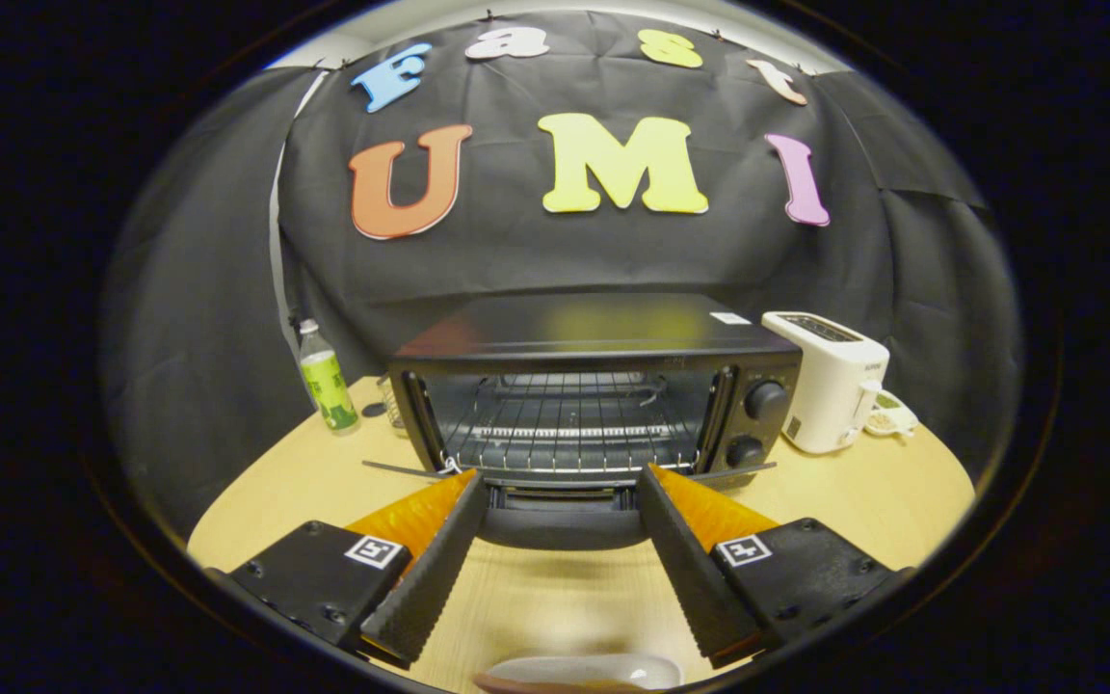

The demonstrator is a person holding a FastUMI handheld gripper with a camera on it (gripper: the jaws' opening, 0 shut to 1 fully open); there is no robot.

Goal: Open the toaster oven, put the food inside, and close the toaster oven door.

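A black toaster oven [594, 386] stands on the wooden table [854, 492] straight ahead of me. Its door [560, 511] hangs folded down toward me, and the wire rack [569, 429] inside is bare. My gripper [563, 477] is open, its two fingertips level with the lowered door's handle, one on each side, nothing held between them. Under the fingers, close to me, the rim of a pale plate [584, 672] peeks in; what lies on it is hidden.
A white pop-up toaster [830, 381] stands just right of the oven, with a small dish [892, 419] behind it. A green-labelled bottle [326, 378] stands to the left near the black cloth wall. Bare tabletop lies between my fingers and on both sides.
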